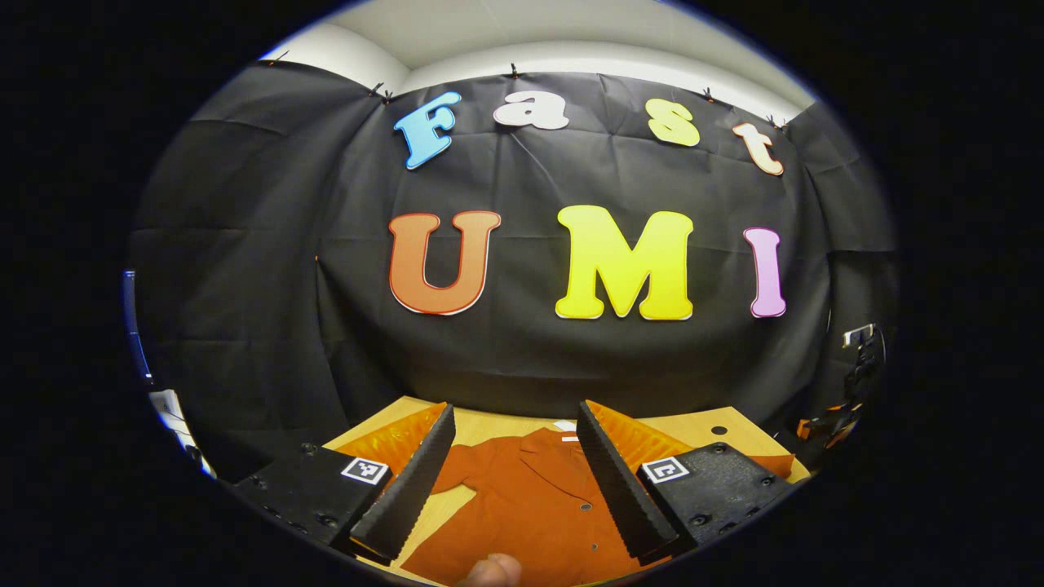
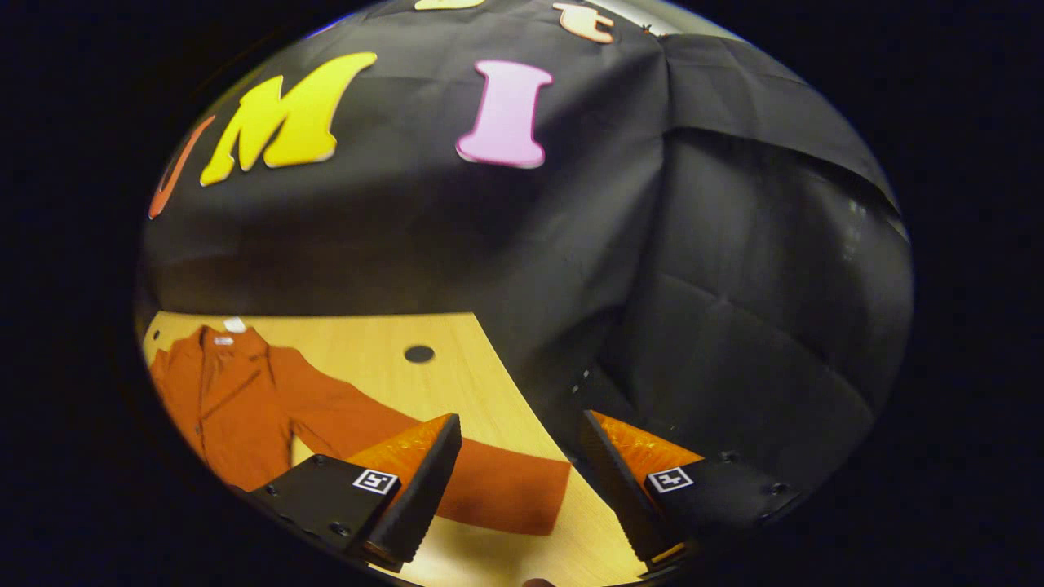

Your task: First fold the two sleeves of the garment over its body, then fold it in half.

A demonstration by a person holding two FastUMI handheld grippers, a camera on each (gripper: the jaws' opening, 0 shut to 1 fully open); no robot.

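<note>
The wooden table (image 2: 457, 359) carries one rust-orange garment (image 2: 236, 408) lying flat, collar toward the booth wall; in the right gripper view it sits ahead and to the left of the jaws, and one sleeve (image 2: 457, 481) stretches straight out from the body, its cuff lying ahead between the jaws, so that sleeve is not folded over the body and the garment is not halved. The other sleeve cannot be made out. Two grippers: the left gripper (image 1: 516, 481) hangs with jaws apart, the garment's collar and button front ahead between them; the right gripper (image 2: 522, 489) also stands with jaws apart, gripping nothing
</note>
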